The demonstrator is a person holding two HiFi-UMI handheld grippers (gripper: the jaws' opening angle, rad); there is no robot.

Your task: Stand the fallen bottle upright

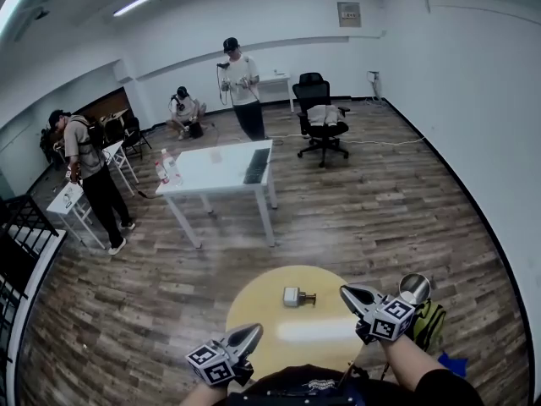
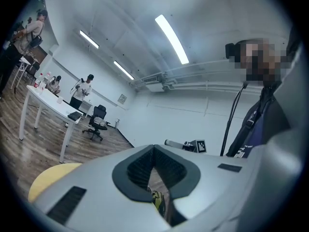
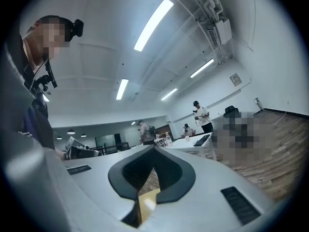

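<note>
A small pale bottle (image 1: pixel 297 297) with a dark cap lies on its side on the round yellow table (image 1: pixel 262 311), cap pointing right. My left gripper (image 1: pixel 250 333) hovers over the table's near left edge with its jaws together, empty, a short way down-left of the bottle. My right gripper (image 1: pixel 350 293) is level with the bottle at the table's right edge, also shut and empty, its tip pointing at the cap. In the left gripper view (image 2: pixel 154 149) and the right gripper view (image 3: pixel 154 151) the jaws meet with nothing between them. Neither of these two views shows the bottle.
A shiny round metal object (image 1: pixel 414 288) and a yellow-green bag (image 1: pixel 431 321) sit just right of the yellow table. Farther off stand a white table (image 1: pixel 221 172) with a keyboard and bottles, a black office chair (image 1: pixel 321 118) and several people.
</note>
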